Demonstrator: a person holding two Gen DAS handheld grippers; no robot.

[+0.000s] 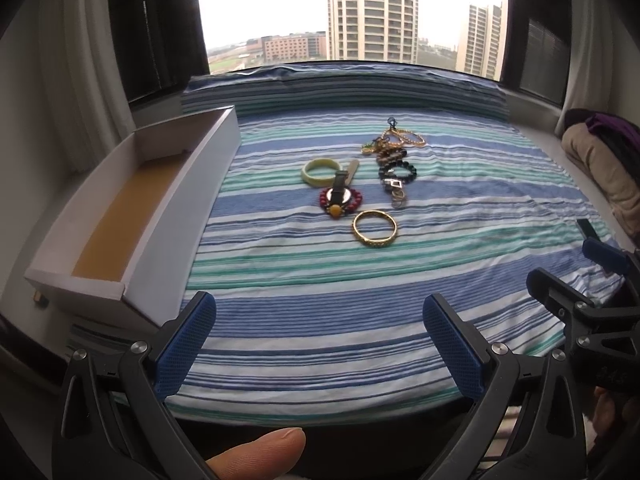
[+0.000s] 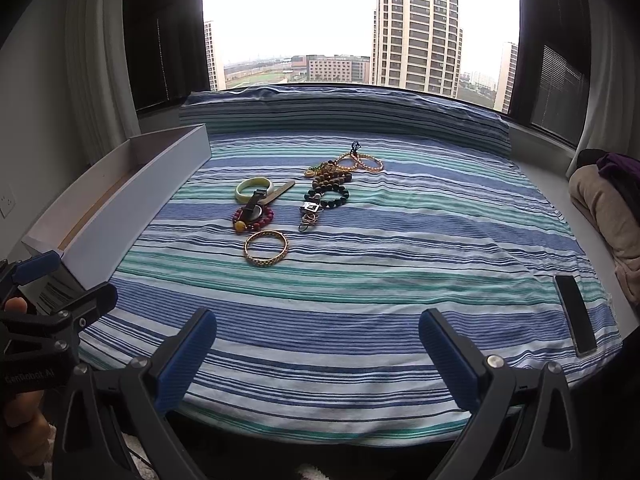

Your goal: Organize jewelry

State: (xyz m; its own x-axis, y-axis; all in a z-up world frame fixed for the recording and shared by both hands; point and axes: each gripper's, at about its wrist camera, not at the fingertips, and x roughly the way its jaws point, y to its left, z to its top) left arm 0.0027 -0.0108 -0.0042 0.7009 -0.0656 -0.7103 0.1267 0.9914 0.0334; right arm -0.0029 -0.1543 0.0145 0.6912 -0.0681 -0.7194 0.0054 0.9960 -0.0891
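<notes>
A: How is the left gripper (image 1: 319,344) standing now?

B: Its two blue pads (image 1: 186,346) are standing wide apart, with nothing between them. It is hovering low over the near edge of the striped cloth (image 1: 360,280), pointing forward across it.

A: And the right gripper (image 2: 318,356)?

B: The same. Its jaws are gaping wide, gripping nothing, and it is also hanging above the near edge of the cloth, to the right of the left one, apart from it.

A: Are any hands showing?

B: A thumb (image 1: 256,454) is lying below the left gripper, nearer than the cloth edge.
</notes>
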